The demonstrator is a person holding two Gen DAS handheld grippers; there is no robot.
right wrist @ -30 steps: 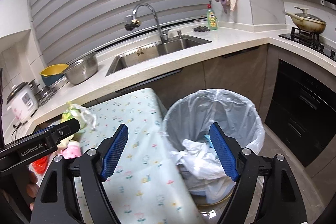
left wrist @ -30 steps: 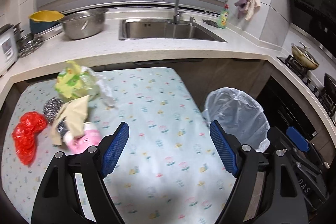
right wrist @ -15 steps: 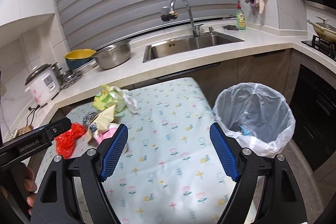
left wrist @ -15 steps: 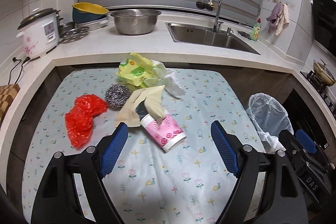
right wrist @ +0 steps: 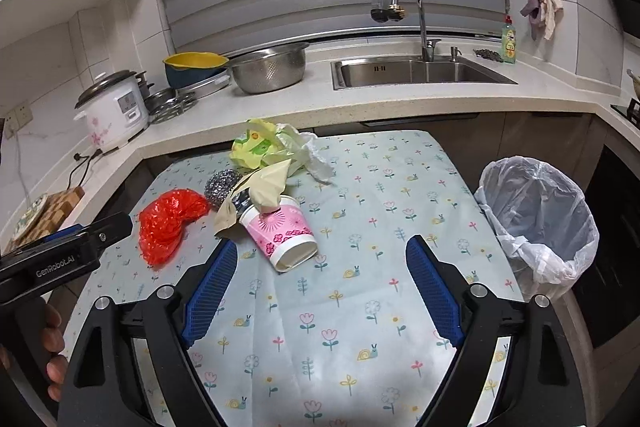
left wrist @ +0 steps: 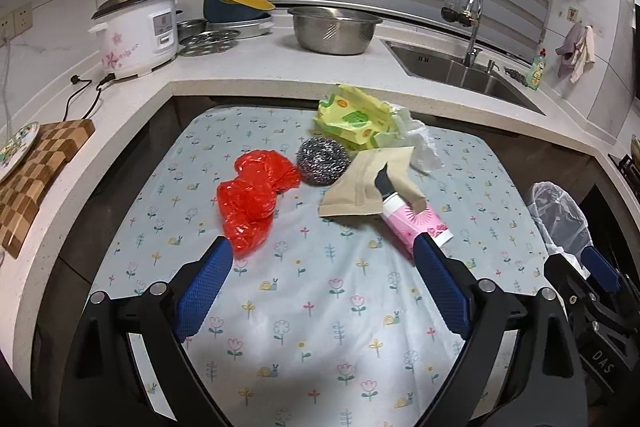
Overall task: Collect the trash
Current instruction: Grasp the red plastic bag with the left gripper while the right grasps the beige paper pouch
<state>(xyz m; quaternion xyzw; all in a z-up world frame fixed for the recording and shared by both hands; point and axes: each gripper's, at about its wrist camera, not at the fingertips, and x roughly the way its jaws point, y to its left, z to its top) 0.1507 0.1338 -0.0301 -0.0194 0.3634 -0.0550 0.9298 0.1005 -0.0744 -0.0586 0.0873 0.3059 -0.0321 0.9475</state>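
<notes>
Trash pile now centred ahead, bin shifted right, both grippers' fingers opened wider, empty.

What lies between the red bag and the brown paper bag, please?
A steel scourer sits between the red bag and the paper bag, in both views.

Trash pile on table; bin right.
</notes>
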